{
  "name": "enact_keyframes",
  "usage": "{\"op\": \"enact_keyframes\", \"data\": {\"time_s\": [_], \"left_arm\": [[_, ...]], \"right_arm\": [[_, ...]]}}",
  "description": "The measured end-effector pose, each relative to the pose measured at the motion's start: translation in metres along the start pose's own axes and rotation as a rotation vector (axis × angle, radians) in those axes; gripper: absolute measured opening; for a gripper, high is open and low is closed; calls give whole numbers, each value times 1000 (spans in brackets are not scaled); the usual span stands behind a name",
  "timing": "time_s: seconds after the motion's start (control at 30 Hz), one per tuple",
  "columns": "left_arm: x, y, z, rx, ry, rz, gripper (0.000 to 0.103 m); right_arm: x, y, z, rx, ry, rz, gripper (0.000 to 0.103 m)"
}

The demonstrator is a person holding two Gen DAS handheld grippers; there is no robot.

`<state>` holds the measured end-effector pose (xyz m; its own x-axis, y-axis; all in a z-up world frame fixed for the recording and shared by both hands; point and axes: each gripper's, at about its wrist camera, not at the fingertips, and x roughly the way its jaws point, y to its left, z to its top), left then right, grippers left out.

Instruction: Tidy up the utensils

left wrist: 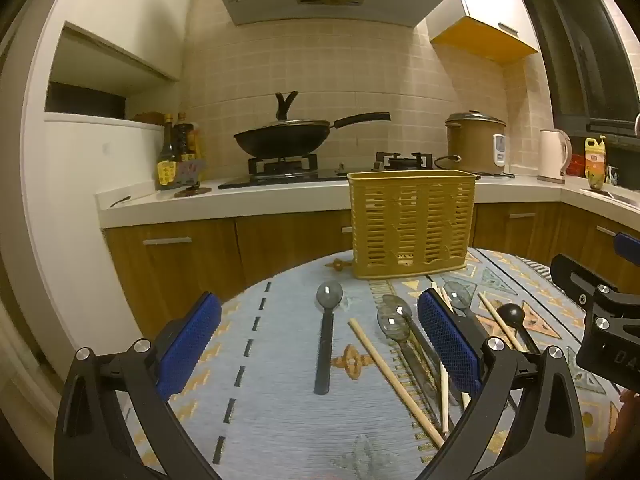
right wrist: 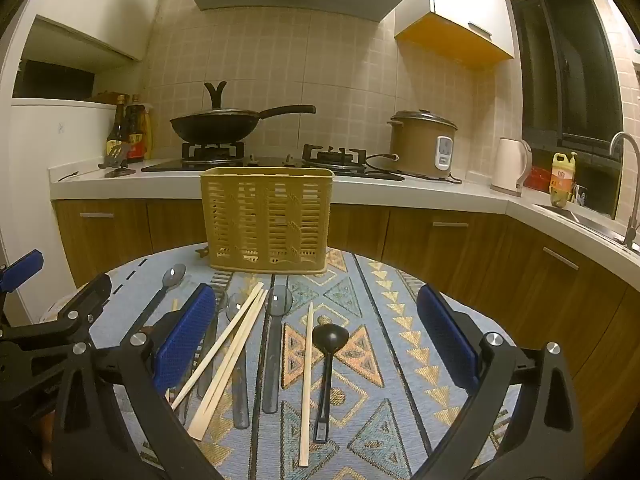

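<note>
Right-wrist view: both grippers, left [left wrist: 320, 344] & right [right wrist: 316, 344], gape wide, holding nothing, over spoons [right wrist: 275, 344] & chopsticks [right wrist: 306, 384] lying before yellow slotted caddy [right wrist: 267, 220]; sorting apparently unstarted, next: pinch one utensil.

On the tabletop [right wrist: 400, 364] lie four spoons [right wrist: 279, 300], one black ladle [right wrist: 330, 336] and at least five chopsticks [right wrist: 307, 380]; some are partly hidden, so the exact count is unsure. One yellow basket [right wrist: 266, 224] stands at 12 o'clock beyond them.
</note>
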<state>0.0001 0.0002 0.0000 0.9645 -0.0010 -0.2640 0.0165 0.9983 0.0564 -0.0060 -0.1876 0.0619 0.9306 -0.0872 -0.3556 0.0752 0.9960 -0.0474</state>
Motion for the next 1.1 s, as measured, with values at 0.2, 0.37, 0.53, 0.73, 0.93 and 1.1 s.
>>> {"op": "enact_keyframes", "data": {"time_s": [0.2, 0.37, 0.53, 0.73, 0.93, 1.1], "left_arm": [[-1, 0, 0, -4, 2, -4, 96], [-3, -6, -2, -8, -7, -26, 96], [2, -6, -5, -19, -5, -31, 96], [2, 0, -2, -33, 7, -38, 96], [4, 2, -2, -35, 16, -48, 96], [5, 0, -2, -30, 22, -58, 96]], "right_arm": [[1, -1, -1, -2, -1, 4, 95], [3, -2, -1, 2, 3, 1, 95], [2, -2, 0, 3, 4, 1, 95], [1, -2, 0, 4, 4, 1, 95], [5, -3, 0, 5, 4, 1, 95], [1, -8, -1, 5, 5, 3, 95]]}}
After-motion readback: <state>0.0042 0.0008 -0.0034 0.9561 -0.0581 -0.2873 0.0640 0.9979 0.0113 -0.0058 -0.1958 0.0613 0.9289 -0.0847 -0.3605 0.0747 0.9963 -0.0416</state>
